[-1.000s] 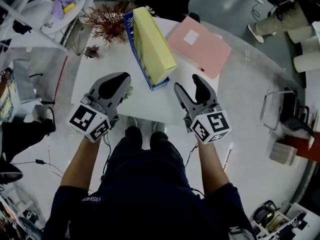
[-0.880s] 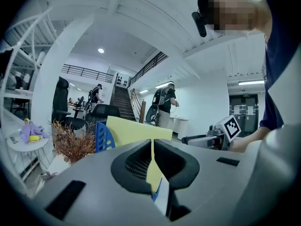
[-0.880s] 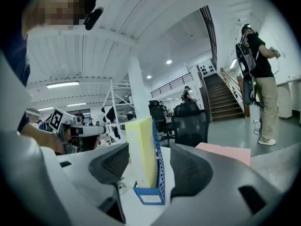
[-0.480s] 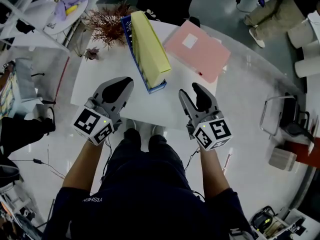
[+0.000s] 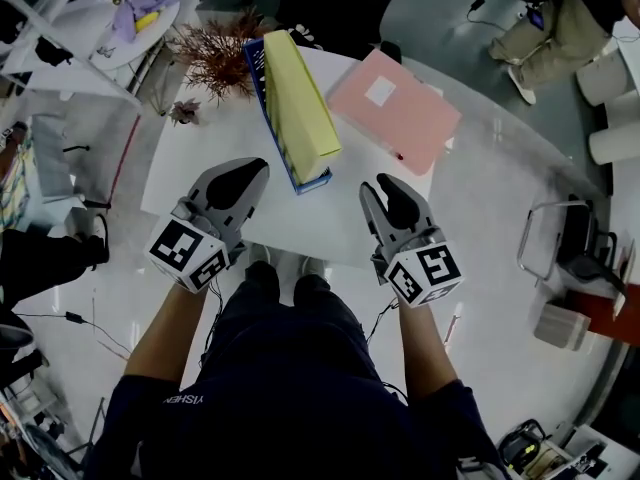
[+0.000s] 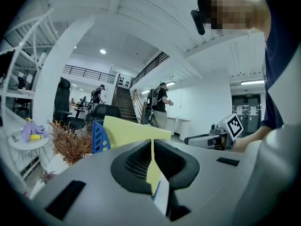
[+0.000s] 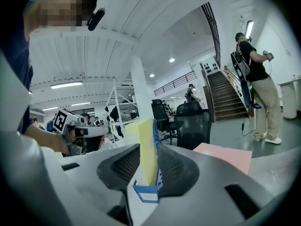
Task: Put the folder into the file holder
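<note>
A yellow folder [image 5: 298, 93] stands in the blue file holder [image 5: 258, 63] at the far side of the white table [image 5: 200, 158]. To its right a pink folder [image 5: 395, 108] lies flat on the tabletop. My left gripper [image 5: 253, 167] hovers over the table's near edge, short of the holder, jaws shut and empty. My right gripper [image 5: 378, 185] hangs level with it, right of the holder; its jaws are closing with nothing between them. The left gripper view has the yellow folder [image 6: 127, 133] and holder [image 6: 98, 138] ahead of the left gripper [image 6: 152, 142]. Ahead of the right gripper [image 7: 148, 147], its own view shows the yellow folder [image 7: 145, 145], holder [image 7: 146, 193] and pink folder [image 7: 228, 157].
A dried reddish plant [image 5: 215, 53] stands at the table's far left corner, beside the holder. A small round side table [image 5: 130, 13] with clutter is further left. A metal-framed chair [image 5: 560, 233] stands at the right. A person [image 7: 256, 79] stands beyond the table by the stairs.
The right gripper's jaws have narrowed from wide apart. Both grippers have drifted slightly nearer to my body. The folders and holder have not moved.
</note>
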